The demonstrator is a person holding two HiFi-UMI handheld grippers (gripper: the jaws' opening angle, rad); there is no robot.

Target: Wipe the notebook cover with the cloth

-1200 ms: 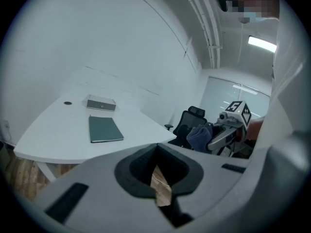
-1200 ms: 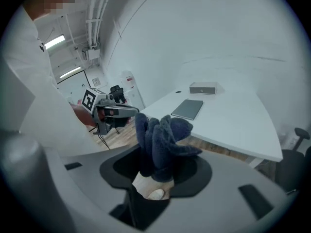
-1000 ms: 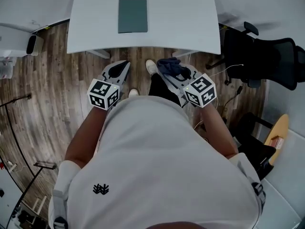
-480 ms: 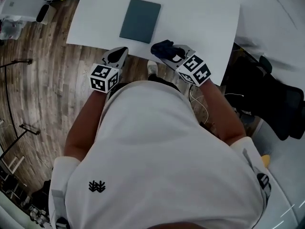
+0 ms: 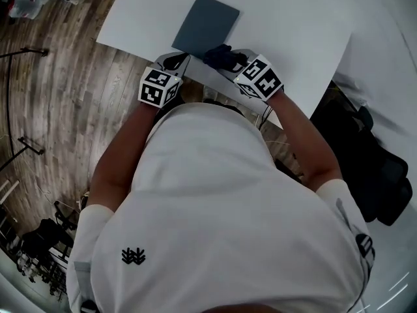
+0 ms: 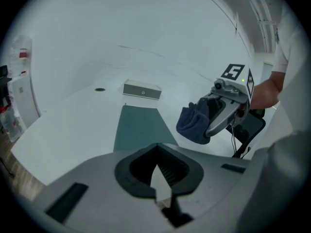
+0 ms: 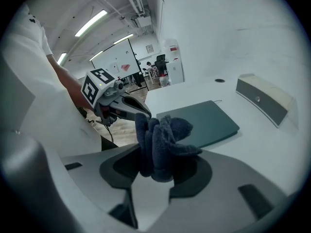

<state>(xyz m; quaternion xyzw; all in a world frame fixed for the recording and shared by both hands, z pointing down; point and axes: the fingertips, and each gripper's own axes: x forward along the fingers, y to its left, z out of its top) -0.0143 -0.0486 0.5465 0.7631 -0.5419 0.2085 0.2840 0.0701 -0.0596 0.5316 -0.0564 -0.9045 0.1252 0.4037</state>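
Observation:
The dark green notebook lies shut on the white table, close to its near edge. My right gripper is shut on a crumpled dark blue cloth, which hangs just above the notebook's near right corner. The right gripper view shows the cloth bunched between the jaws, with the notebook beyond it. My left gripper hovers at the notebook's near left corner, jaws together and holding nothing. From the left gripper view, the notebook lies ahead and the cloth hangs to the right.
A flat grey box lies on the table beyond the notebook, also visible as the grey box. A black office chair stands right of the table. Wooden floor lies to the left.
The person has stepped up to the table. Both grippers went forward from above the floor to over the table's near edge, the cloth coming to the notebook's corner.

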